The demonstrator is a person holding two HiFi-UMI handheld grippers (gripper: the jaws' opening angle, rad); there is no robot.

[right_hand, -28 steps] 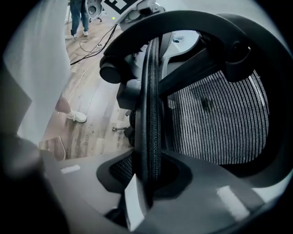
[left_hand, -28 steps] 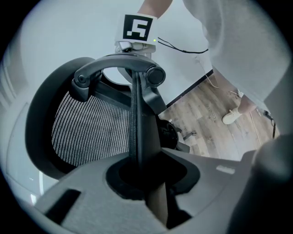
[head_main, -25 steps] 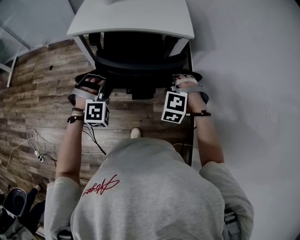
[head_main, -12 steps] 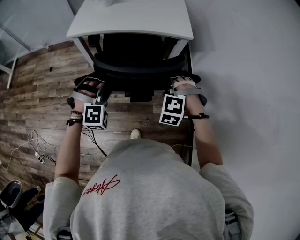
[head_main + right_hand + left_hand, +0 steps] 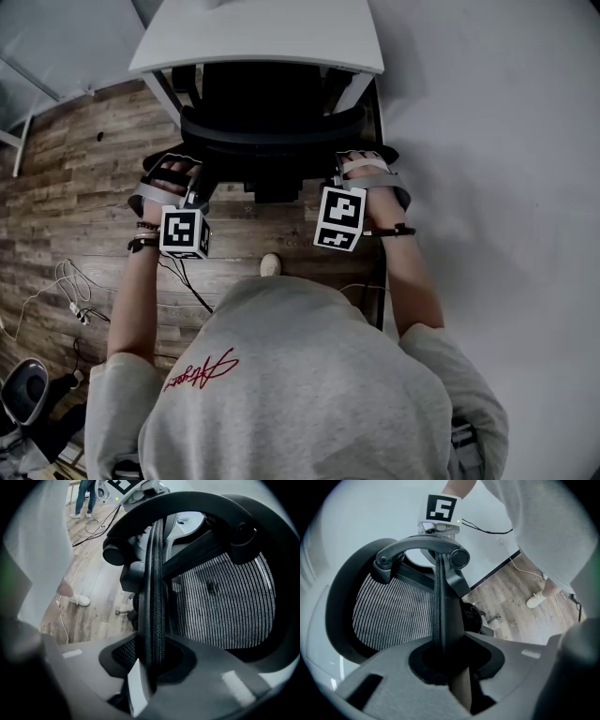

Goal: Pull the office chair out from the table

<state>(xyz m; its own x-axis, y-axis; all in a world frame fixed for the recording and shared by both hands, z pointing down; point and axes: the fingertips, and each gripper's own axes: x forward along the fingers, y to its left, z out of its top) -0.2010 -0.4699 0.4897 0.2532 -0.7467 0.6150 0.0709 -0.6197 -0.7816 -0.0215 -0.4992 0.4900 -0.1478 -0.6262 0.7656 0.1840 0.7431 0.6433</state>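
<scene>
**Office chair point(image 5: 272, 117) grasped at both sides of its backrest**

The office chair is seen tucked under the white surface point(image 5: 262, 42) at the far side, with the backrest turned toward the person. The left claw point(image 5: 449, 665) is clenched on the left rim of the backrest, and the right claw point(image 5: 151, 665) is clenched on the right rim. A wooden floor point(image 5: 75, 178) is seen to the left.

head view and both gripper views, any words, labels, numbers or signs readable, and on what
Red script on the sweatshirt back: one slanted word, too stylised and blurred to read.
Left marker cube and right marker cube: black-and-white square patterns only, no letters.
Office chair, table: no print visible.
</scene>
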